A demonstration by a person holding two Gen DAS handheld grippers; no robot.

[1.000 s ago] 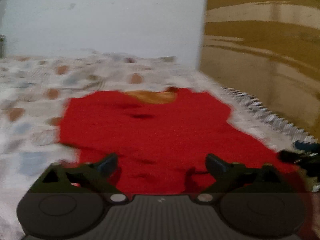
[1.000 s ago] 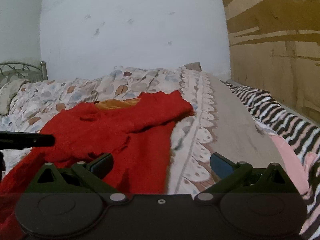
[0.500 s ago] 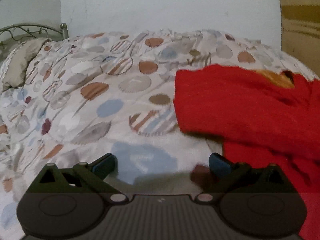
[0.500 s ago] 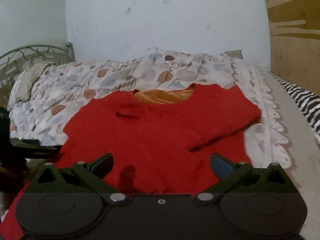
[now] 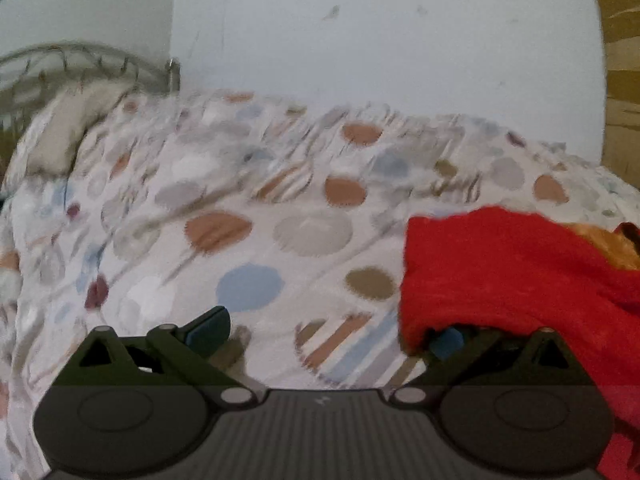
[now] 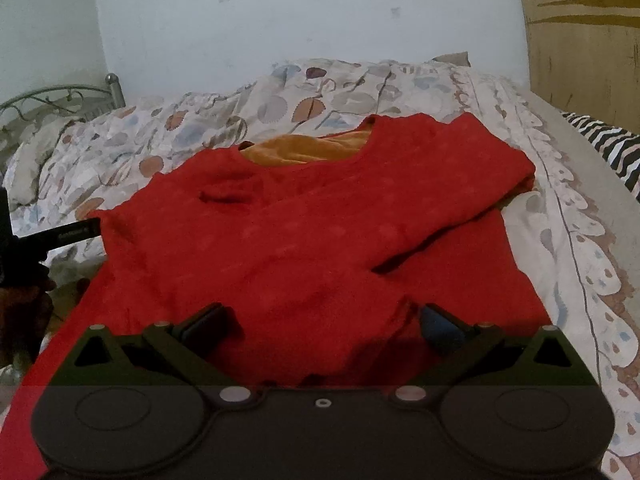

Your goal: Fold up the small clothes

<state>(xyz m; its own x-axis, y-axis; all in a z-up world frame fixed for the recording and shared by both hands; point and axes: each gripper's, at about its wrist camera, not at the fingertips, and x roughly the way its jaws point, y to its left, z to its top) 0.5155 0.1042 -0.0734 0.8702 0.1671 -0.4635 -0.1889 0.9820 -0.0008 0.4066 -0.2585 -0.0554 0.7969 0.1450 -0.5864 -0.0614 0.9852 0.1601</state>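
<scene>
Left tongs: my left gripper (image 5: 326,330) stands spread wide, pinching nothing; its right finger (image 5: 448,340) sits tucked just under the left edge of the red top (image 5: 520,276), its left finger over bare quilt (image 5: 240,220).
Right tongs: my right gripper (image 6: 320,322) is spread wide too, both fingers low over the near hem of the red top (image 6: 320,232), gripping nothing that I can see.
Where it lies: spread on the patterned quilt (image 6: 360,92), neck toward the far wall, hem toward me, left of the zebra-striped cloth (image 6: 604,144).
Handling: I judge it light, soft and limp; it will sag and drag across the quilt, not slide as one piece. Nothing fragile.
Where to hold: I would pinch at edges, the left sleeve edge for my left tongs and the near hem or right side for my right, taking both layers.
Looks: plain bright red, slightly nubby, with an orange lining (image 6: 308,148) showing at the neck opening.
Fold state: right sleeve already lies across the chest; left side looks not yet folded in.
Creases: a small ridge sits below the collar.
</scene>
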